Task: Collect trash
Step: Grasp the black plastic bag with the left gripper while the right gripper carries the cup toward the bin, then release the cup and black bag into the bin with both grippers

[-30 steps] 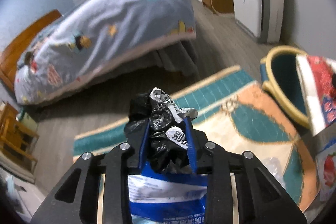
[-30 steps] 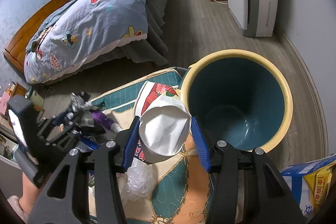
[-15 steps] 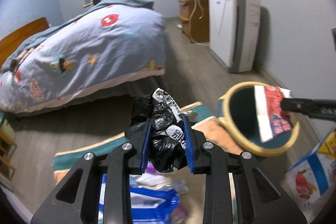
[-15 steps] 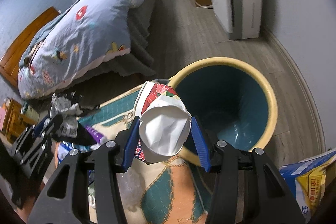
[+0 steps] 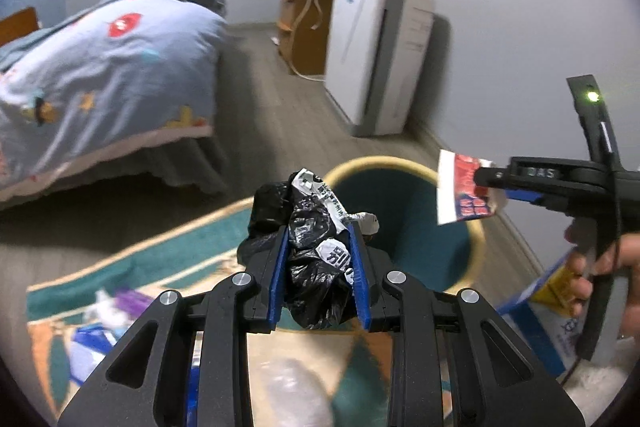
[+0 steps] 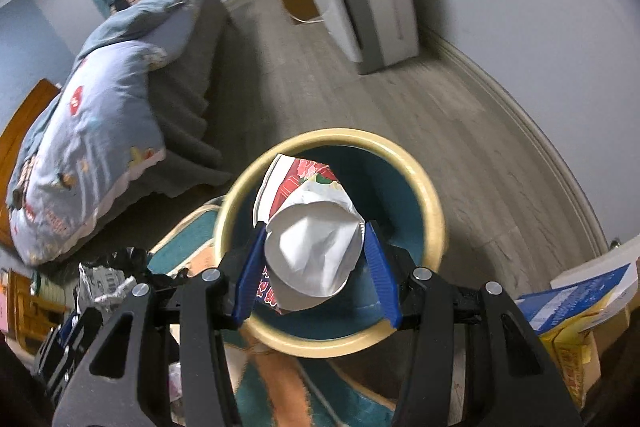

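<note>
Left gripper (image 5: pixel 319 251): blue pads pressed against a crumpled black plastic bag (image 5: pixel 316 267) with printed white scraps, held firmly, jaws narrowly apart. It hangs above the patterned rug (image 5: pixel 168 255), just beside the near rim of the bin (image 5: pixel 400 163). Loose wrappers (image 5: pixel 100 311) lie on the rug at lower left. Right gripper (image 6: pixel 316 259): jaws moderately apart, clamped on a crushed paper cup (image 6: pixel 312 231), red and white, suspended directly over the bin's teal interior. A blue carton (image 6: pixel 576 299) sits at far right.
</note>
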A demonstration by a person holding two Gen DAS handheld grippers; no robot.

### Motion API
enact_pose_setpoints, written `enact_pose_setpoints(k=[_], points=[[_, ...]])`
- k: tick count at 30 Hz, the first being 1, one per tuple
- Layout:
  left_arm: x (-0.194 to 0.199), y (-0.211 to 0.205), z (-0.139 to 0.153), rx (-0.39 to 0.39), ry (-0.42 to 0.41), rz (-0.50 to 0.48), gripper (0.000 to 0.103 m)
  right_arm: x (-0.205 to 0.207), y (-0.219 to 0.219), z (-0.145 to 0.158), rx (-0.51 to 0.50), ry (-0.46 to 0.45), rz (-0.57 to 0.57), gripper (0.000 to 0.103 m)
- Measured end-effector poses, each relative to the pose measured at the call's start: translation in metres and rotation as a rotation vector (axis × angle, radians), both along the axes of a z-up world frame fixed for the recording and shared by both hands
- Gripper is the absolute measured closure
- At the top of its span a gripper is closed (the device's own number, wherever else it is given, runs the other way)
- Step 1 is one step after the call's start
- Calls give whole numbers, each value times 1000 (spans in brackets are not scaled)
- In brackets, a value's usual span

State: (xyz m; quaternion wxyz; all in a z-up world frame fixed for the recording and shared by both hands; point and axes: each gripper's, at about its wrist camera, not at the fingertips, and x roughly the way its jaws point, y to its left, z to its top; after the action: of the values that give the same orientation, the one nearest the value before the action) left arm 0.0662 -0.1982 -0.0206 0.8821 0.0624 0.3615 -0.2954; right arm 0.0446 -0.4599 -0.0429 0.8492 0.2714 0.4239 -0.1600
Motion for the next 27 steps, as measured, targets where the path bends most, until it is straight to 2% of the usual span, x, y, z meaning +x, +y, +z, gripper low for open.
enact_pose_setpoints(k=[9,13,20,23,27], points=[[13,-42,-30,-49,107,-91,73,-1,-21,-28,-25,108,-41,54],[14,-57,-34,-82,130,-128,73,2,-25,-42,6,152,-40,54],[18,-72,-56,-21,152,-146,70,4,-24,-45,-7,152,-26,54],[21,-70,-61,-8,159,-130,62,8,-25,-42,-11,112,-21,53],[19,-66,-59,-12,142,-109,42,9,-23,-34,-2,41,-18,30]])
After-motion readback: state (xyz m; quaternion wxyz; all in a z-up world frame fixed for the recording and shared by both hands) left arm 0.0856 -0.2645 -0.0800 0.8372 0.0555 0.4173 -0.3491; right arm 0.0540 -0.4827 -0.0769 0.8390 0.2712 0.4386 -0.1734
